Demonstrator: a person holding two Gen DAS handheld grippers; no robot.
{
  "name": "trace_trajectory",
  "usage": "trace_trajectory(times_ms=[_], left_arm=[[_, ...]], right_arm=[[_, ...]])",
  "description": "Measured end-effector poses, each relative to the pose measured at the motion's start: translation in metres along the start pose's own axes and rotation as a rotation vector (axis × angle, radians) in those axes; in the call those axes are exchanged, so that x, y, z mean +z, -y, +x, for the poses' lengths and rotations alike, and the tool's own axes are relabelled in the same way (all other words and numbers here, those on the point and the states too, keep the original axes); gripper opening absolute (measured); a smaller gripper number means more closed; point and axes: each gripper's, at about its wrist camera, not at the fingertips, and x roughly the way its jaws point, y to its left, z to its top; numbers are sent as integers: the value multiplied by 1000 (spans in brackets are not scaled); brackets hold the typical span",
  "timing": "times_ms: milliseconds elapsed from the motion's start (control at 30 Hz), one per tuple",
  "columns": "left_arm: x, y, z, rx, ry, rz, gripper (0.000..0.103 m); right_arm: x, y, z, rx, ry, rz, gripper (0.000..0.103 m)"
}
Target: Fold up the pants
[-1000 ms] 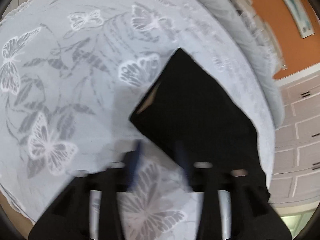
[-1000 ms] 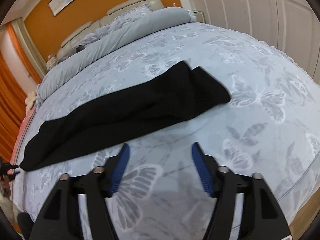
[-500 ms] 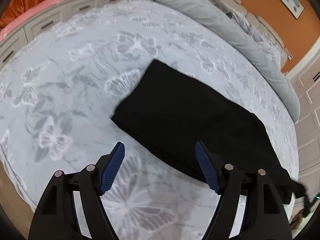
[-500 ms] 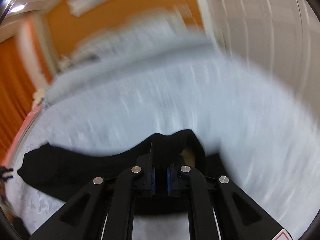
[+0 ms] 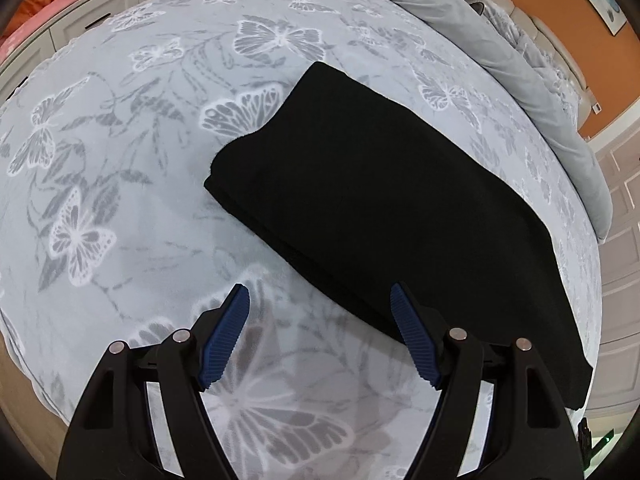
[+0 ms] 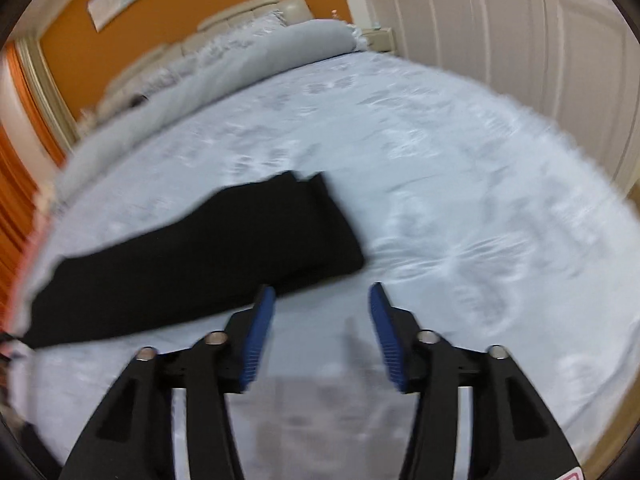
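Black pants (image 5: 380, 208) lie flat on the bed, folded lengthwise into one long band. In the left wrist view one end sits at the upper middle and the band runs to the lower right. My left gripper (image 5: 320, 300) is open and empty above the bedspread, its right finger (image 5: 412, 348) over the band's near edge. In the right wrist view the pants (image 6: 192, 256) stretch from the centre to the far left. My right gripper (image 6: 320, 300) is open and empty just in front of the pants' right end.
The bed has a pale grey bedspread with butterfly prints (image 5: 120, 168). A rolled grey duvet (image 6: 224, 68) and headboard lie along the far side. White wardrobe doors (image 6: 500, 20) stand to the right, orange curtains (image 6: 12, 184) to the left.
My right gripper was shut on the pants' end half a second ago; now it is open and pulled back, and the end lies on the bed. My left gripper stays open, a little closer.
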Motion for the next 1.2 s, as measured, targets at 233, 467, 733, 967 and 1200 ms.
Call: trace_trajectory(times_ms=[233, 467, 733, 967, 1200], left_arm=[[-10, 13, -6, 22, 35, 34, 71], [-17, 54, -21, 68, 123, 171, 73], [-34, 96, 10, 112, 116, 277, 83], [-35, 99, 18, 83, 118, 223, 85], [-22, 92, 32, 128, 125, 185, 85]], right_arm=[[27, -8, 67, -4, -61, 132, 60], [53, -39, 11, -6, 143, 33, 6], [21, -4, 44, -143, 31, 87, 29], [47, -68, 54, -175, 39, -108, 47], [60, -57, 116, -267, -97, -119, 10]])
